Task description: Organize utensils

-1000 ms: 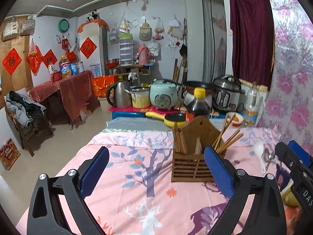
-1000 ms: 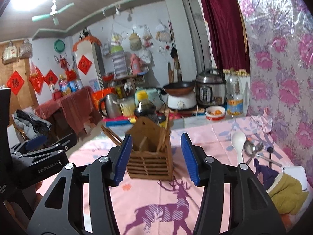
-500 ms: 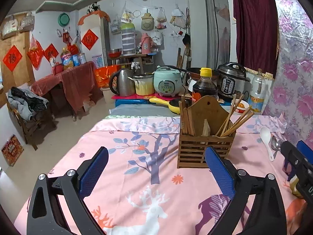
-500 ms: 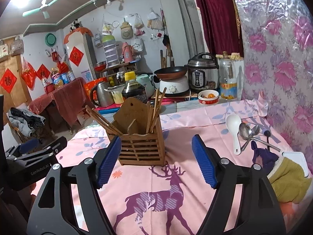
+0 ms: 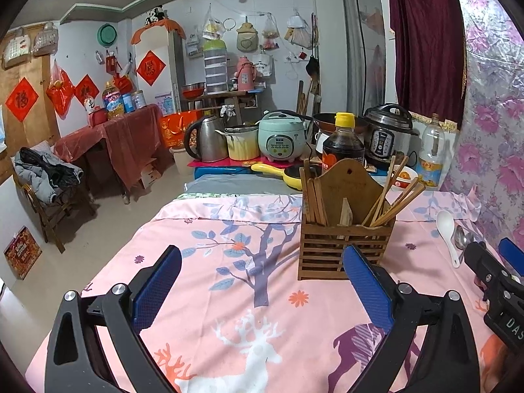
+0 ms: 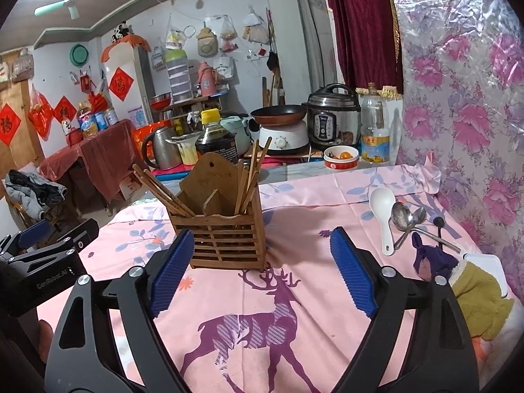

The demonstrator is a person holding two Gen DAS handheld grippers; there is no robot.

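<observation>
Compared with a second ago, the right gripper now stands with its blue pads much wider apart; then they sat narrow, close to either side of the wooden utensil holder. It has also drawn back, so the holder stands free on the pink tablecloth, just ahead of the gap between the pads and touching neither. The left gripper has kept its wide spread throughout and holds nothing; in its view the holder appears larger and nearer the right-hand pad than before.

The holder stands upright near the middle of the table, with chopsticks leaning out of its compartments on both sides. To its right, well apart from it, a white spoon lies on the cloth, with two metal spoons just beside it. Nearer the right gripper's outer finger lie a purple and yellow cloth, bunched together at the table edge.

Behind the holder a dark sauce bottle with a yellow cap partly hides the cookers and kettle on the low counter. In the right wrist view the left gripper's body shows at the left edge.
</observation>
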